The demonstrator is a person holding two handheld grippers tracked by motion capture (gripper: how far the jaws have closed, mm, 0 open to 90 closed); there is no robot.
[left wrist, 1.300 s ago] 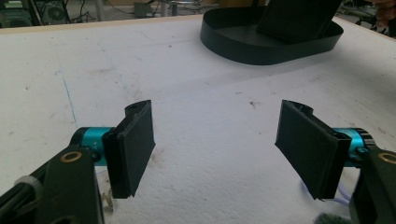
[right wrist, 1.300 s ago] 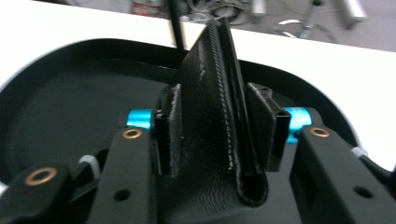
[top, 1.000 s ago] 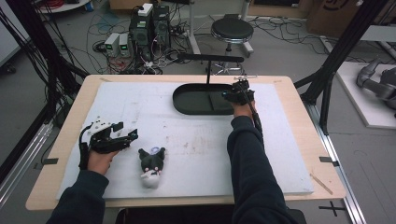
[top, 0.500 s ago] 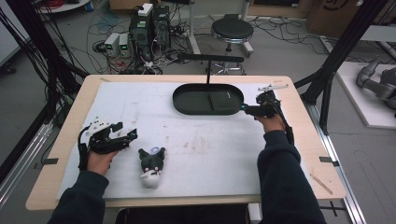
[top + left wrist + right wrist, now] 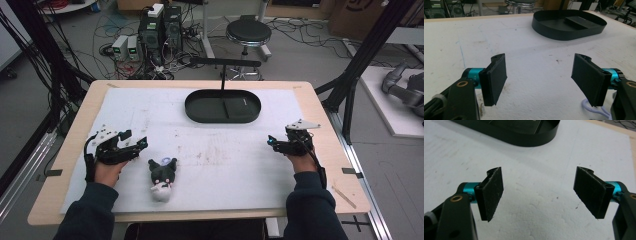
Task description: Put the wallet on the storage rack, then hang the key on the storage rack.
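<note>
No readable text, labels or numbers anywhere in these views.

A small pale mark is showing on the inner block of the black oval plastic tray (image 5: 223,106), but it is blurring too much to read; the cardboard box at top right (image 5: 356,11) is carrying dark print, equally illegible.

Black tray (image 5: 223,106) on a white mat (image 5: 210,165); black-and-white plush (image 5: 162,178); black pads (image 5: 492,192) on teal pins (image 5: 469,187).

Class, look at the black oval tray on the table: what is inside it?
The black oval tray holds a flat black raised panel in its right part; the rest of its floor looks bare. Its near wall hides a strip of floor.
</note>
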